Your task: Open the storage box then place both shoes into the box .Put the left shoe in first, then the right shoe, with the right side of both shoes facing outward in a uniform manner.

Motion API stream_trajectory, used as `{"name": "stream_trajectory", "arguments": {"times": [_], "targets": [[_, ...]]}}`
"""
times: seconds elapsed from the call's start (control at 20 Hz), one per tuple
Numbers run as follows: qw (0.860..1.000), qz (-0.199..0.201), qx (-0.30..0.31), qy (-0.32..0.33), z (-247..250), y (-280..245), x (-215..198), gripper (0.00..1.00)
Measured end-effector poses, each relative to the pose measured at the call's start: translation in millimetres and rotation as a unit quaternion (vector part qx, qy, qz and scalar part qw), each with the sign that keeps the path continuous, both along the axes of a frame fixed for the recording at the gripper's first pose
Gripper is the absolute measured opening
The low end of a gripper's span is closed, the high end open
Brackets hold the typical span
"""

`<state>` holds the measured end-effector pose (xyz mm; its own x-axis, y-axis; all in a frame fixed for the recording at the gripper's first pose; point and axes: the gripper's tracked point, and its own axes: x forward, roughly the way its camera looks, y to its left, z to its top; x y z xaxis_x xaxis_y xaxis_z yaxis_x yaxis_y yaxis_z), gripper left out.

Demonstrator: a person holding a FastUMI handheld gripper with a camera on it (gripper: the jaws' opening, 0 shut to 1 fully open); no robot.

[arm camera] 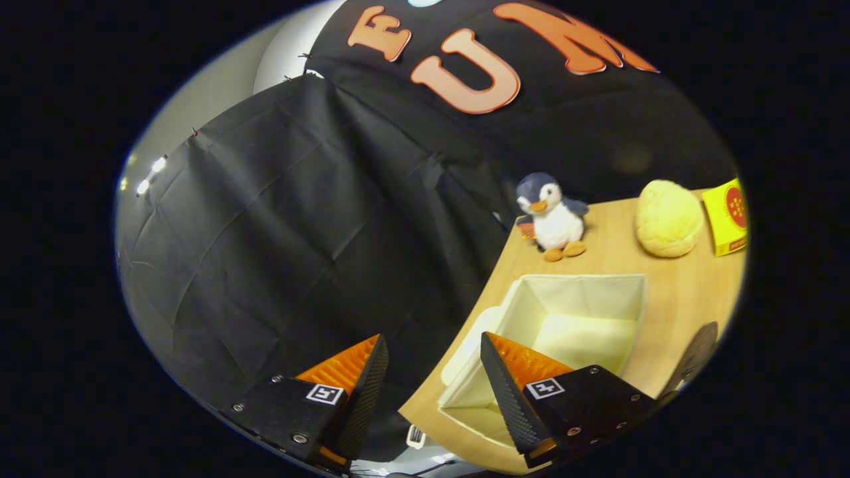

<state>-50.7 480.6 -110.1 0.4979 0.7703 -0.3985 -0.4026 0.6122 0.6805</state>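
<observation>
My gripper (431, 372) fingers stand apart, holding nothing. The open box (578, 318) lies lower right, behind my right finger (508, 385).

Wedge-shaped fingers (364, 372), ridged inner faces, square marker tags, silver screws on mounts

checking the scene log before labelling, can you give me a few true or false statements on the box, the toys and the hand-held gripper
1. The storage box is open and empty. True.
2. The hand-held gripper is shut on a shoe. False: its fingers are spread, holding nothing.
3. A penguin plush stands on the table beyond the box. True.
4. The yellow plush ball lies inside the box. False: it sits on the table beyond it, beside a yellow carton.
</observation>
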Motion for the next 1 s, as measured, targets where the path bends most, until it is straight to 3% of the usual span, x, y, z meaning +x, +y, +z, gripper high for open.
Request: {"name": "stream_trajectory", "arguments": {"times": [0.2,0.45,0.8,1.0], "targets": [[0.994,-0.081,-0.048,-0.062,7.4,-84.5,21.2,0.95],[0.976,-0.162,-0.104,-0.106,8.2,-180.6,30.7,0.97],[0.927,-0.265,-0.196,-0.181,12.4,-319.5,37.8,0.98],[0.907,-0.293,-0.214,-0.213,16.8,-369.5,39.0,0.98]]}}
